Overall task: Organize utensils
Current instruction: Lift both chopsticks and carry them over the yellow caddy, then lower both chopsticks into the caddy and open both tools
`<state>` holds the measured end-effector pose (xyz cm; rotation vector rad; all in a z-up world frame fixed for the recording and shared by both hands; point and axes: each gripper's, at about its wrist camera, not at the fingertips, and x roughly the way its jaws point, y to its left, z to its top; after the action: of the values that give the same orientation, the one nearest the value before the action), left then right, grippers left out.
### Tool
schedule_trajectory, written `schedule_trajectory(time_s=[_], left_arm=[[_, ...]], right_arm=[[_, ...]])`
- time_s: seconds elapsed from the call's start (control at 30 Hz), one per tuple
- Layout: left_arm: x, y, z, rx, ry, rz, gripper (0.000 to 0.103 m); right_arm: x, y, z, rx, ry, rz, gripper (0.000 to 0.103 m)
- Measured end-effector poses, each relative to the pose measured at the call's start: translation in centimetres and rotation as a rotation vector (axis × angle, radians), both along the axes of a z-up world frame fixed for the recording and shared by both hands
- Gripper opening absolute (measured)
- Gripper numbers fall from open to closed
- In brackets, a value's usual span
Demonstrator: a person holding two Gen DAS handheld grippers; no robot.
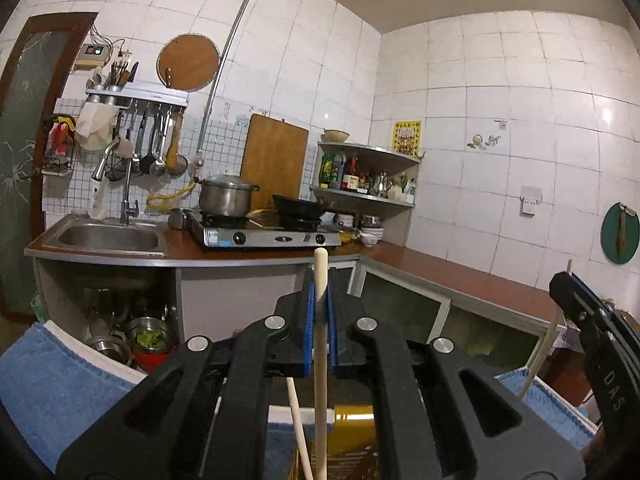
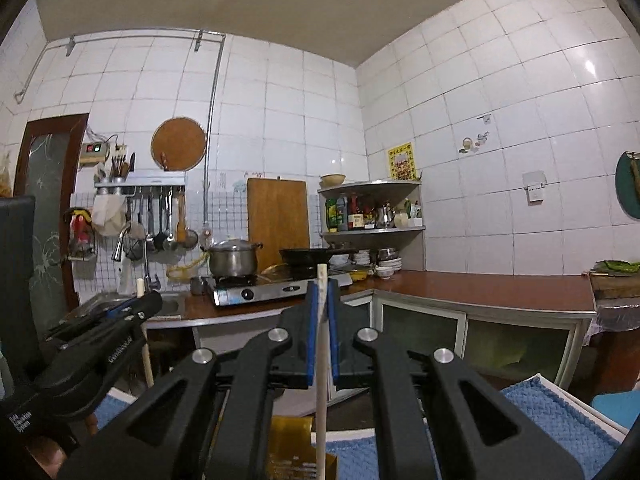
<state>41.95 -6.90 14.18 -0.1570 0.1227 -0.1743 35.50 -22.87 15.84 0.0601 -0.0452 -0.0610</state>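
Observation:
My left gripper (image 1: 320, 292) is shut on a pale wooden stick-like utensil (image 1: 320, 344) that stands upright between its blue pads. A second pale stick (image 1: 298, 424) leans below it, beside a yellow holder (image 1: 354, 424). My right gripper (image 2: 321, 304) is shut on a thinner pale wooden stick (image 2: 321, 380), also upright, above a yellow-brown holder (image 2: 290, 436). The right gripper with its stick (image 1: 544, 344) shows at the right edge of the left wrist view. The left gripper (image 2: 132, 312) shows at the left of the right wrist view.
A blue towel (image 1: 60, 388) on a white tray lies below both grippers. Ahead is a brown counter (image 1: 460, 272) with a steel sink (image 1: 108, 238), a gas stove (image 1: 264, 236) with a pot and a pan, and corner shelves (image 1: 368, 172) of bottles.

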Motion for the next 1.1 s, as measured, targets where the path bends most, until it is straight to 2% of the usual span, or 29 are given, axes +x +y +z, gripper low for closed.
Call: schedule_trajectory(time_s=[0.23,0.5,0.73,0.87,0.9,0.93,1.0,1.07,1.1], left_arm=[[-0.3,0.1,-1.5,0.057,0.041,-0.009,0.005],[-0.5,0.4,-2.5,0.126,0.191,-0.024,0.006],[-1.2,0.6,-3.9,0.154,0.286,-0.027,0.007],[-1.4,1.5,-3.6,0.137,0.339,-0.037,0.008],[-1.7,1.8,-3.3,0.136,0.348,-0.039,0.013],[-2.0,1.9,-3.1,0.135,0.354,-0.040,0.024],[-3.2,2.7,-2.3,0.123,0.340,-0.029,0.037],[-4.7,3.4,-1.5,0.126,0.321,-0.017,0.053],[-5.5,3.8,-1.1,0.136,0.312,-0.008,0.061]], right_arm=[[0.7,0.0,-2.9,-0.020,0.086,0.005,0.005],[1.9,-0.8,-6.6,0.000,0.209,0.011,0.006],[2.3,-1.1,-6.4,0.028,0.291,0.050,0.006],[2.0,-1.2,-6.1,0.015,0.331,0.053,0.006],[1.8,-1.3,-5.9,0.016,0.344,0.058,0.007],[1.5,-1.5,-5.6,0.023,0.354,0.062,0.007],[0.7,-1.9,-5.0,0.034,0.357,0.064,0.007],[-0.4,-2.2,-4.3,0.040,0.366,0.073,0.020],[-1.0,-2.2,-4.1,0.041,0.363,0.077,0.040]])
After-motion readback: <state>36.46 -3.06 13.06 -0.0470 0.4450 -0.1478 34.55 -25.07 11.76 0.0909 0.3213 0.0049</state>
